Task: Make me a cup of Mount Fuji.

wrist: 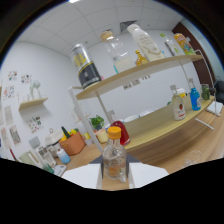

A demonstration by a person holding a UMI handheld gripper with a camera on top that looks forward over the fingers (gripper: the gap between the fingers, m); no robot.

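A small clear bottle (114,156) with an orange cap and a little amber liquid stands upright between my fingers. Grey fingertips (104,165) press on it from both sides, so my gripper (115,169) is shut on it. The lower parts of the fingers are hidden in black. The bottle hangs above the near end of a wooden counter (165,145). A clear glass (192,158) stands on the counter, off to the right of the fingers.
Beyond the bottle are a red rounded container (120,131), an orange pot (73,143) and a small green plant (96,121). Farther right stand a white labelled bottle (179,108) and a blue bottle (195,99). A wall shelf (135,71) above holds a dispenser (88,70) and several bottles.
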